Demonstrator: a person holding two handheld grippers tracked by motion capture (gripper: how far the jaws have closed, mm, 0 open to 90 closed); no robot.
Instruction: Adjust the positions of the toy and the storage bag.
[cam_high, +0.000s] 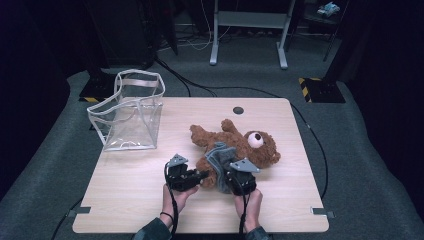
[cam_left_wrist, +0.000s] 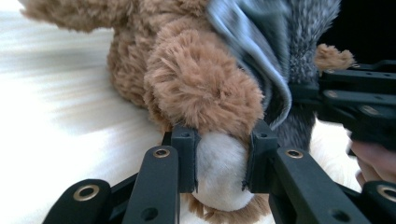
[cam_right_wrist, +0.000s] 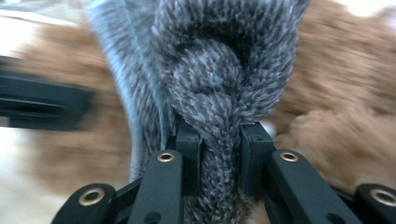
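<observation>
Clamping the teddy bear (cam_high: 235, 145) by its foot (cam_left_wrist: 219, 172), the left gripper (cam_left_wrist: 222, 161) faces the right gripper (cam_right_wrist: 219, 161), whose jaws pinch the grey knit garment (cam_right_wrist: 219, 93) bunched just beyond them, at the bear's legs

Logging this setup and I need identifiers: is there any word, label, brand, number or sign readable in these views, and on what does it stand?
None can be read.
Teddy bear: no tag or label visible.
Grey knitted garment: no label visible.
Clear plastic bag: no print visible.
Yellow-and-black hazard stripes mark a floor base; they carry no lettering.
Small object on the far shelf: too small and blurred to read.
</observation>
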